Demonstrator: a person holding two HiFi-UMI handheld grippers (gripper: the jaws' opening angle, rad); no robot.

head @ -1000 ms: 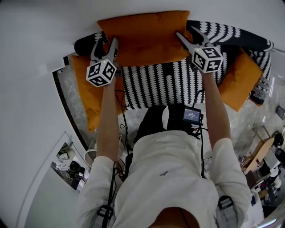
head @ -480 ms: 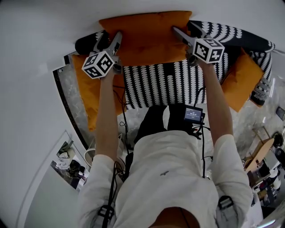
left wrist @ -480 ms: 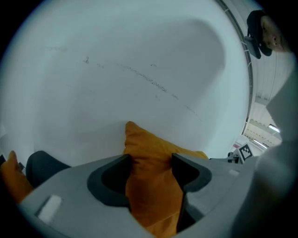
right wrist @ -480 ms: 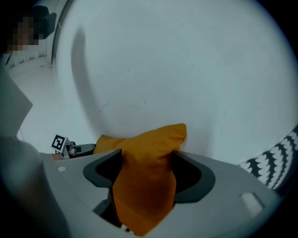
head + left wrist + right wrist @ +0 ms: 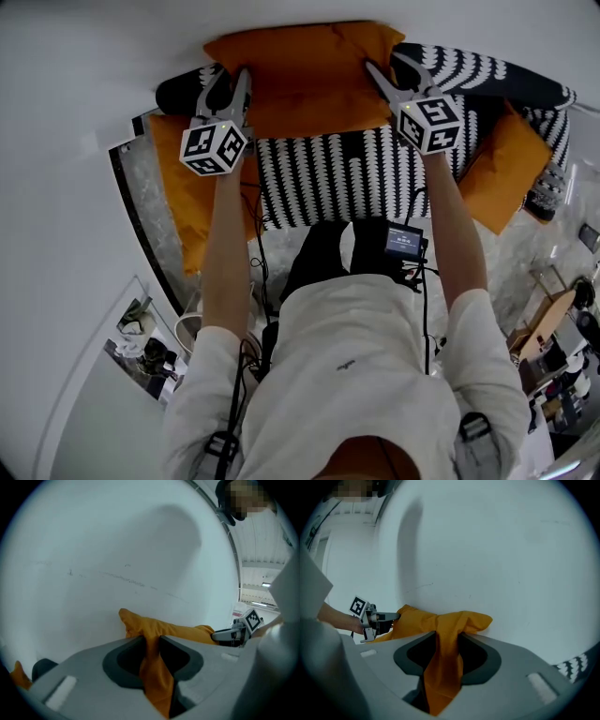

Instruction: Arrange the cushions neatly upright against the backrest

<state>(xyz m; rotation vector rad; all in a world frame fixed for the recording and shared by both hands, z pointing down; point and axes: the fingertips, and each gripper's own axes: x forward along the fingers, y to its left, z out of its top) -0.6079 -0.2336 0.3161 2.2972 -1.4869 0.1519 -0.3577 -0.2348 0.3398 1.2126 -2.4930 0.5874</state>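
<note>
A large orange cushion point(image 5: 300, 75) stands against the white wall at the back of the black-and-white patterned sofa seat point(image 5: 347, 178). My left gripper point(image 5: 228, 86) is shut on the cushion's left edge; a fold of orange fabric point(image 5: 154, 667) runs between its jaws. My right gripper point(image 5: 386, 75) grips the right edge. Its jaws have just been closing, and bunched orange fabric point(image 5: 443, 667) is pinched between them. Each gripper view shows the other gripper at the cushion's far end: the right gripper point(image 5: 233, 633) and the left gripper point(image 5: 375, 619).
A second orange cushion point(image 5: 187, 206) lies at the sofa's left end and a third orange cushion point(image 5: 506, 169) at the right. A black bolster point(image 5: 180, 92) sits behind the left gripper. A patterned cushion point(image 5: 478, 67) lies at the back right. The white wall point(image 5: 84, 84) runs behind.
Both grippers have shifted a little up toward the wall with the cushion. The left gripper's cube swung out to the left and has rolled back.
</note>
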